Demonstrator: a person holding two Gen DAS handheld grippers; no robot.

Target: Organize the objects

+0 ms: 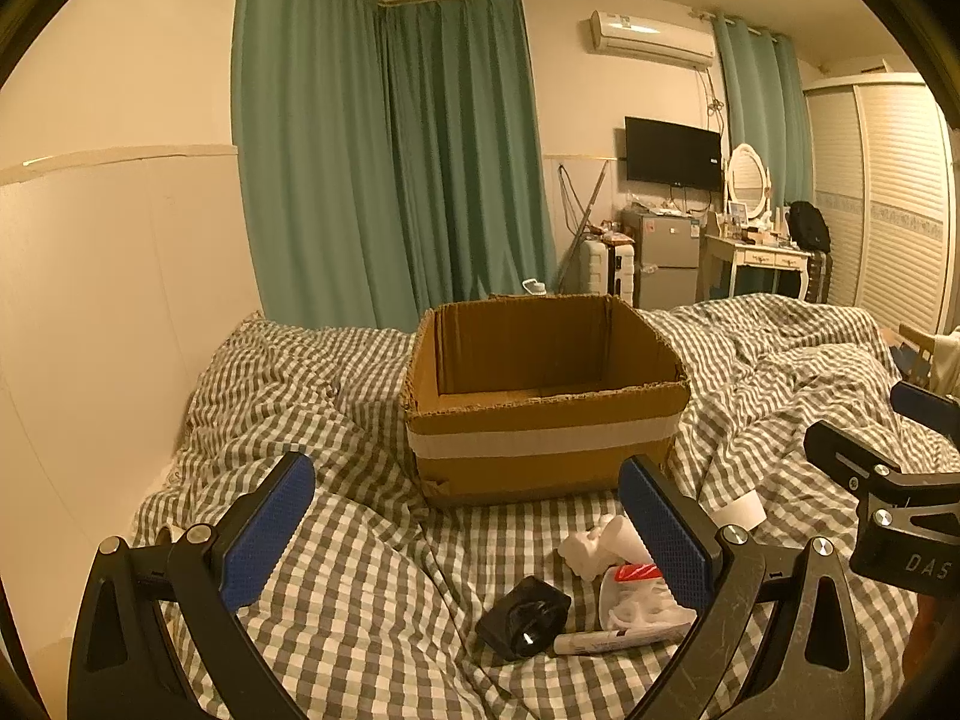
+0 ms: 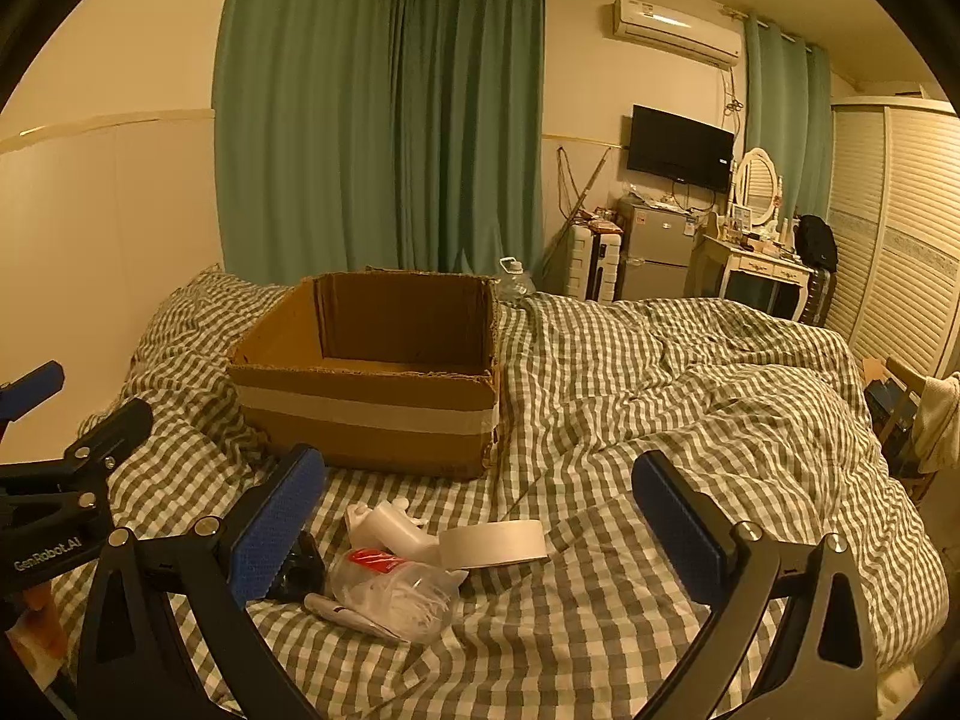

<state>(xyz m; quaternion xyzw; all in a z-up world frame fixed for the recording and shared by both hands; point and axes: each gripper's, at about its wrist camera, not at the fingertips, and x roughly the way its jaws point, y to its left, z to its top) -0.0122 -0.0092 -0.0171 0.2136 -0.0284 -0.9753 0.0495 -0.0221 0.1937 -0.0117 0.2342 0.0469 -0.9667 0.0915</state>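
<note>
The cardboard box (image 2: 372, 378) stands open on the checked bedcover (image 2: 660, 396), nothing visible inside it. In front of the box, near its lower edge, lies the clutter: a roll of tape (image 2: 495, 543), a clear plastic bag (image 2: 399, 591) with a red strip, a white bottle (image 2: 384, 525), a black round object (image 1: 523, 609) and a tube (image 1: 600, 641). Left gripper (image 1: 465, 540) and right gripper (image 2: 480, 531) both hang spread wide, holding nothing. Best to take the tape roll first, across its flat sides, then lift clear over the box wall
</note>
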